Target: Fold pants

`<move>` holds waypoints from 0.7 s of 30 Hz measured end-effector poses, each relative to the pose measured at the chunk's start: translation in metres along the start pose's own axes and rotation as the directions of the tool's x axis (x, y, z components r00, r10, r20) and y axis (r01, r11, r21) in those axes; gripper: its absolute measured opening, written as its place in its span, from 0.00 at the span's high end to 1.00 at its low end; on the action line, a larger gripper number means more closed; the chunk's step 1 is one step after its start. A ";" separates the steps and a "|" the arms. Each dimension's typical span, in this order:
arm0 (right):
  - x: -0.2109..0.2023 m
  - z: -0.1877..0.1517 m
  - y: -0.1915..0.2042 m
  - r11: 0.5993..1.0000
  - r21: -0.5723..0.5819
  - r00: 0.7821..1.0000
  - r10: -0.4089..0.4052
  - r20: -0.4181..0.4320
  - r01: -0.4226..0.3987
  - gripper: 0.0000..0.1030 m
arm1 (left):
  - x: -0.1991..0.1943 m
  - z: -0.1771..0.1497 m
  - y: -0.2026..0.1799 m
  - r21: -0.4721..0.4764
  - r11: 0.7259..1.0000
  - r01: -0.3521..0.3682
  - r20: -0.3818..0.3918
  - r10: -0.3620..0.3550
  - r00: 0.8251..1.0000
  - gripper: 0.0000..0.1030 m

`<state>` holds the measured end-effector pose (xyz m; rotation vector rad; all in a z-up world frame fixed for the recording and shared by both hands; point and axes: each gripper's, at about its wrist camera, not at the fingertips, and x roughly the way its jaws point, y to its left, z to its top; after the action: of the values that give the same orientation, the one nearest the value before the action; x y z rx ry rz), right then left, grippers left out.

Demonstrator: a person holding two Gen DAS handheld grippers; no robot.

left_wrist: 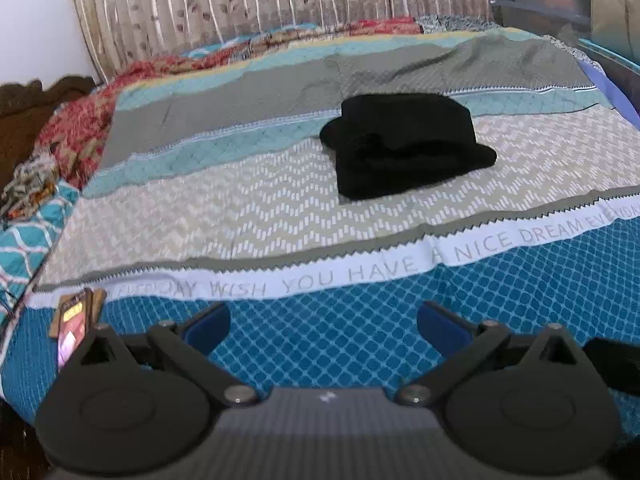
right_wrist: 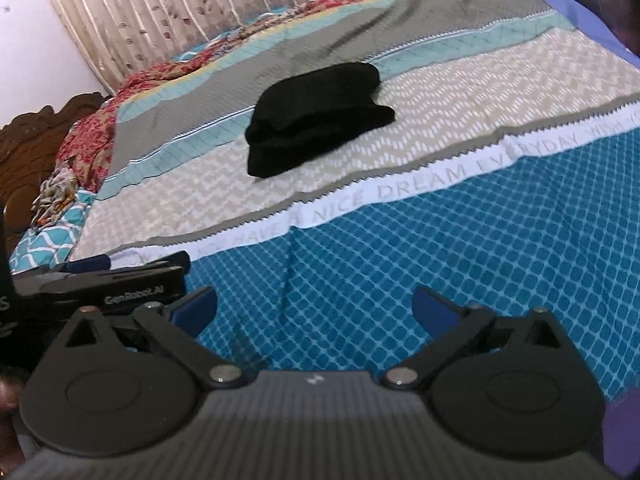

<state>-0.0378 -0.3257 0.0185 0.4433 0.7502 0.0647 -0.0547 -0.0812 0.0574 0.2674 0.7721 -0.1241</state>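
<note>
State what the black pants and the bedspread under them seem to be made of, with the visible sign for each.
Pants: probably a soft matte knit or fleece; they absorb light and fold in thick, rounded layers. Bedspread: likely printed woven cotton, matte, with flat patterns and shallow creases.

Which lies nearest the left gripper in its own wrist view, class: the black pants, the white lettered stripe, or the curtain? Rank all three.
From the left gripper:
1. White lettered stripe, just ahead.
2. Black pants, mid-bed, slightly right.
3. Curtain, behind the bed.

The bed (left_wrist: 280,208) wears a striped, lettered bedspread (left_wrist: 360,332). Folded black pants (left_wrist: 404,144) lie mid-bed; a red floral blanket (left_wrist: 80,128) is bunched along the far-left edge.
</note>
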 end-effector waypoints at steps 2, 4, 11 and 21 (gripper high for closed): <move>-0.002 0.001 0.002 1.000 -0.011 1.000 0.002 0.006 -0.002 0.00 | 0.000 -0.001 0.001 -0.014 1.000 0.009 -0.015 -0.009 1.000 0.00; -0.003 0.001 0.005 1.000 -0.024 1.000 0.007 0.003 -0.007 0.00 | -0.001 -0.003 0.002 -0.016 1.000 0.006 -0.019 -0.006 1.000 0.00; 0.000 0.001 0.007 0.999 -0.038 1.000 0.013 -0.012 -0.013 0.00 | -0.006 -0.007 0.002 -0.007 1.000 0.022 -0.020 -0.022 1.000 0.00; 0.003 -0.001 0.005 1.000 -0.004 0.999 0.007 -0.042 -0.008 0.00 | -0.004 -0.010 -0.004 0.019 0.999 0.042 -0.054 -0.040 0.998 0.00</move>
<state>-0.0365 -0.3205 0.0178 0.4419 0.7894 0.0827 -0.0649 -0.0821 0.0524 0.2749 0.8303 -0.1640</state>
